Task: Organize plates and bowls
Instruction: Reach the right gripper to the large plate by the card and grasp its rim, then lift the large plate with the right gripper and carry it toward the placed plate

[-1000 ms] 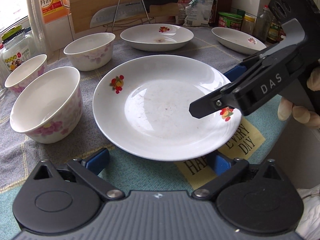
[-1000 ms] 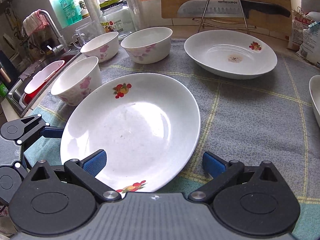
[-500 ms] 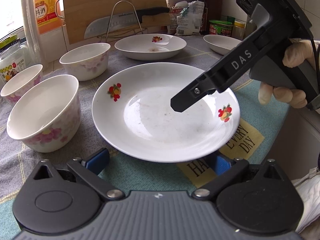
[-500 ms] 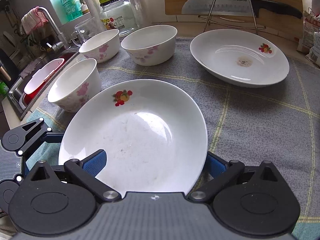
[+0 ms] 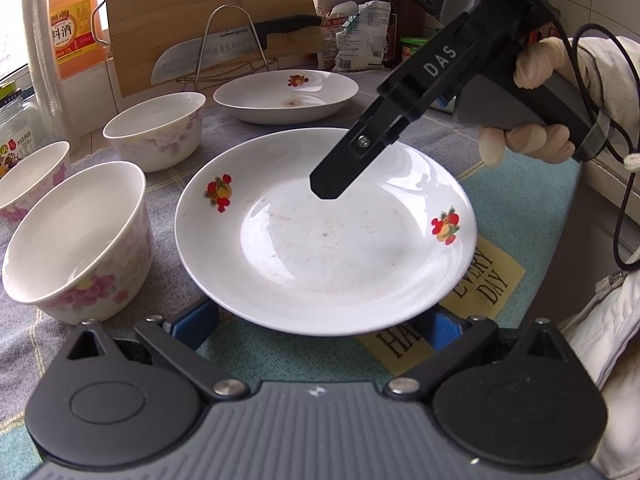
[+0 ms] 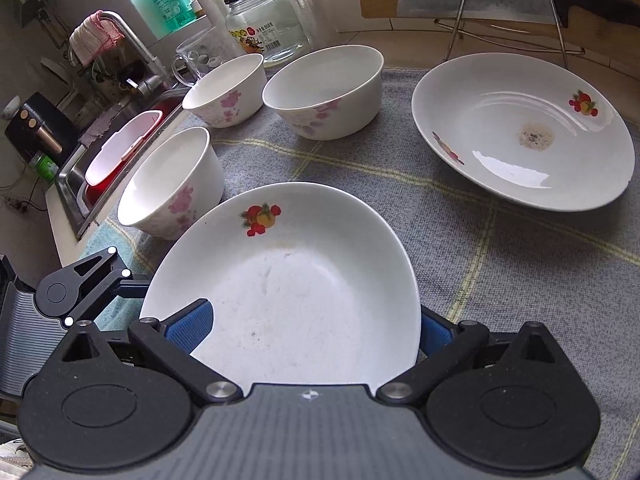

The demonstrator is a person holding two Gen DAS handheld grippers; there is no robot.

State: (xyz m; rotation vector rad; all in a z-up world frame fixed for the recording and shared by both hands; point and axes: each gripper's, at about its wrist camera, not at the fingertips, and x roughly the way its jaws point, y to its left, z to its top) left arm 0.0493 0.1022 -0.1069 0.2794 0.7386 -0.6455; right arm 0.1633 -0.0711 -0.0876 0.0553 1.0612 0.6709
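Left tongs (image 5: 320, 324): jaws apart, low at cloth (image 5: 280, 360) level, one to each side of the near rim of the plate (image 5: 328, 248), gripping nothing. Right tongs (image 5: 328, 186): jaws apart, tilted down over the middle of the plate and clear of it. The plate lies flat on the cloth directly ahead of both. Only the left tongs are level with a rim, so they appear better placed to grip. A second plate (image 6: 520, 132) lies beyond, and the nearest bowl (image 5: 76, 236) to the left.

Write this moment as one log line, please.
left gripper: open, at near edge of plate | right gripper: open, tilted over plate | far plate: untouched
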